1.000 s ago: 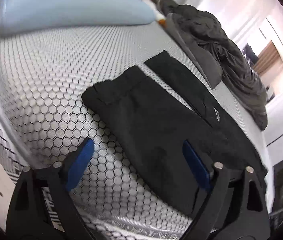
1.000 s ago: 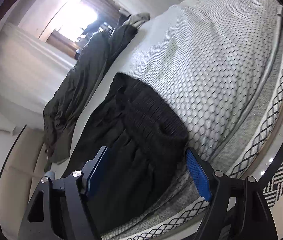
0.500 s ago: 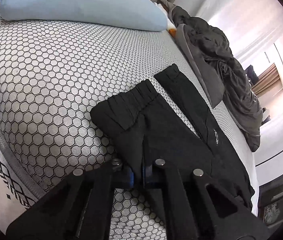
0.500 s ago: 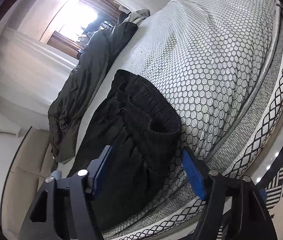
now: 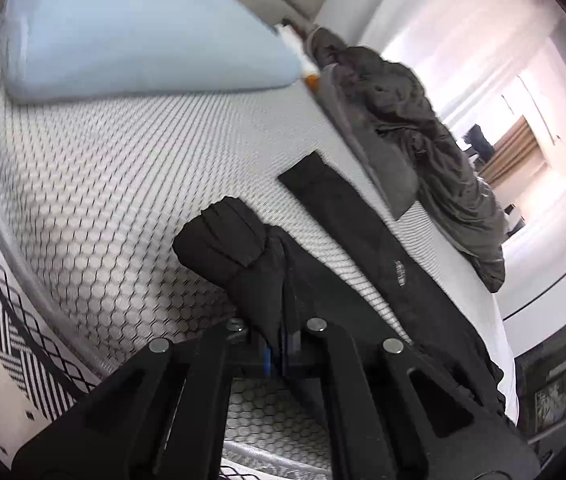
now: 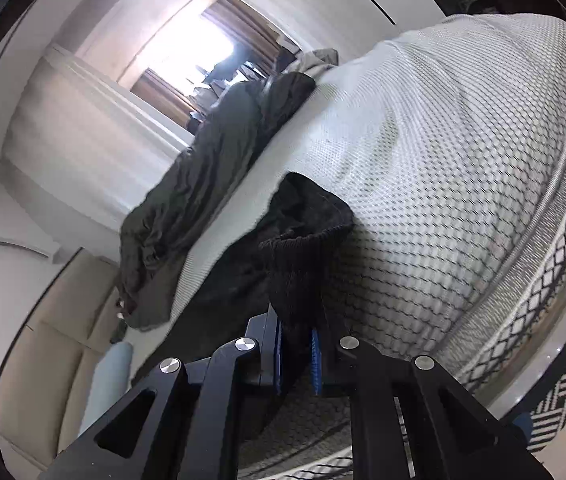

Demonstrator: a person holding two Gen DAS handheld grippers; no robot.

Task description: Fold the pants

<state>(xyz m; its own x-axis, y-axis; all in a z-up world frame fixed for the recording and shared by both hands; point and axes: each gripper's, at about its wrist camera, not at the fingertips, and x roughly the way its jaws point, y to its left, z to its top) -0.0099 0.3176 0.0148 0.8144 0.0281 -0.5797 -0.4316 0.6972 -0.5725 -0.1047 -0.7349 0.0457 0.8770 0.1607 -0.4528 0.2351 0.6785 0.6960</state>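
Note:
Black pants [image 5: 363, 264] lie on a bed with a hexagon-patterned cover [image 5: 103, 184]. My left gripper [image 5: 279, 354] is shut on the near leg's edge close to its hem, and that leg end [image 5: 223, 240] is lifted and bunched; the far leg [image 5: 323, 184] lies flat. My right gripper [image 6: 297, 354] is shut on the ribbed waistband [image 6: 303, 264] and holds it raised off the bed [image 6: 463, 180].
A light blue pillow [image 5: 131, 40] lies at the head of the bed. A dark grey crumpled duvet [image 5: 423, 132] runs along the far side, also in the right wrist view [image 6: 203, 184]. The mattress edge [image 6: 555, 264] and patterned floor [image 5: 7, 340] are close by.
Both grippers have closed on the pants: the left on the leg edge, then the right on the waistband. Both gripped parts are now lifted off the bed.

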